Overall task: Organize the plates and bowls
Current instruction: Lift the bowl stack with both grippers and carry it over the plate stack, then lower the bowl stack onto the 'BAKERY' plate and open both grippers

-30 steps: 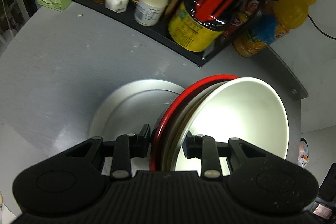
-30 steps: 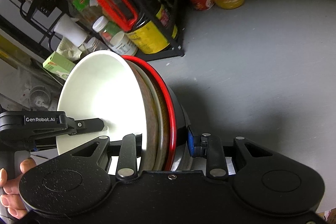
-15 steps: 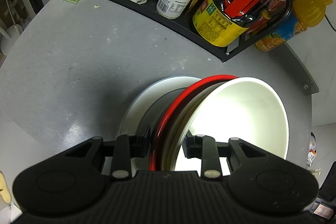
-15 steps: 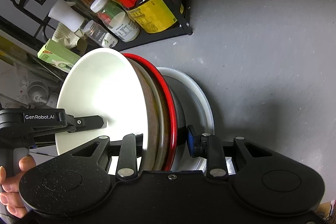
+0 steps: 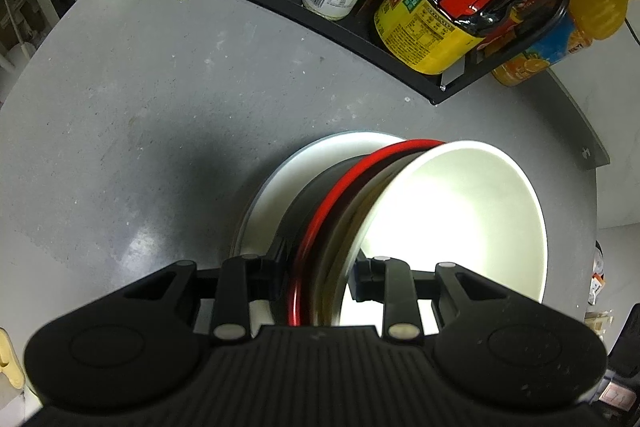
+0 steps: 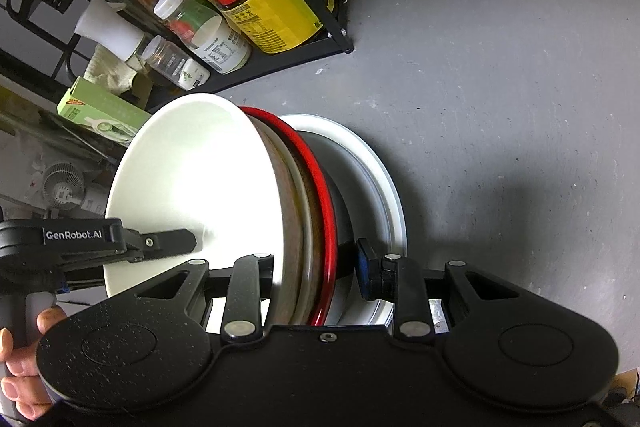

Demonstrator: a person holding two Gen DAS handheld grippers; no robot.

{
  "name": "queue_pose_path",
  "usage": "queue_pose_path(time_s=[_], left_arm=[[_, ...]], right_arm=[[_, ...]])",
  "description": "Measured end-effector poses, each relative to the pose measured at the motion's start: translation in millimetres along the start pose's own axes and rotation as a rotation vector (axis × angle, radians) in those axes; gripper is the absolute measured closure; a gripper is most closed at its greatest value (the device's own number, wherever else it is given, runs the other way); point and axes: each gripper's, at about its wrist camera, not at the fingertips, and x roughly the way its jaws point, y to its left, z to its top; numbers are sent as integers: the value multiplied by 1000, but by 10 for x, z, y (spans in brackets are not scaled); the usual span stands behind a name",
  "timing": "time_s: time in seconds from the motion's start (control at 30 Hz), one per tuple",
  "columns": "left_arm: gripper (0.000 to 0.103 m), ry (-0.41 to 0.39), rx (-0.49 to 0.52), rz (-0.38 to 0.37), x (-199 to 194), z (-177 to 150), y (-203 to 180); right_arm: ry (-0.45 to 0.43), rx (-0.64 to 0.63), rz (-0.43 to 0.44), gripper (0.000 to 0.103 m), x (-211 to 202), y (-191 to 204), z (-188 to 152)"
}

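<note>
I have both grippers clamped on one nested stack of bowls. The left gripper (image 5: 316, 283) pinches the near rim, one finger outside the black bowl (image 5: 308, 203), the other inside the white bowl (image 5: 460, 227). The right gripper (image 6: 316, 267) grips the opposite rim the same way, jaws narrow around the stack (image 6: 304, 211). Between them sit a red-rimmed bowl (image 5: 332, 211) and a brownish one.

The stack is tilted over a white plate (image 5: 340, 151) on the grey table (image 5: 140, 107), close to the rack (image 5: 280, 15) along the far edge.

Step, as I judge it: setting the stack onto the plate. Next: level it, seat it centred, then open both jaws together.
</note>
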Motion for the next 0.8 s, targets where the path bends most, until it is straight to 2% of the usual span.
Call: queue_pose_path(time_s=[0.1,0.2,0.27,0.3,0.33,0.4,0.5,0.63,0.77,0.8], left_arm=[[74,13,14,4,31,5,3],[70,-37,94,13,-29,-18,-62],[69,-46,136,15,-62,-8,-96],[67,-49,160,21,-75,0,-112],[65,-53,186,28,-88,5,-126],[57,-55,225,40,-124,22,-157],[51,-67,261,42,-180,48,-179],[44,-96,308,43,-248,84,-242],[34,-139,354,46,-319,91,-367],[33,-149,361,41,-342,86,-401]], right_arm=[[-10,11,9,68,-20,10,-7],[-47,22,19,67,-94,-6,-9],[-71,35,30,62,-154,-14,-3],[-88,43,26,55,-192,-15,-1],[-103,45,14,49,-224,-11,2],[-143,36,-19,47,-301,2,-8],[-186,43,-54,41,-416,-17,-26],[-240,30,-109,19,-569,-24,-80],[-288,16,-164,19,-721,-52,-150],[-299,19,-169,16,-757,-72,-165]])
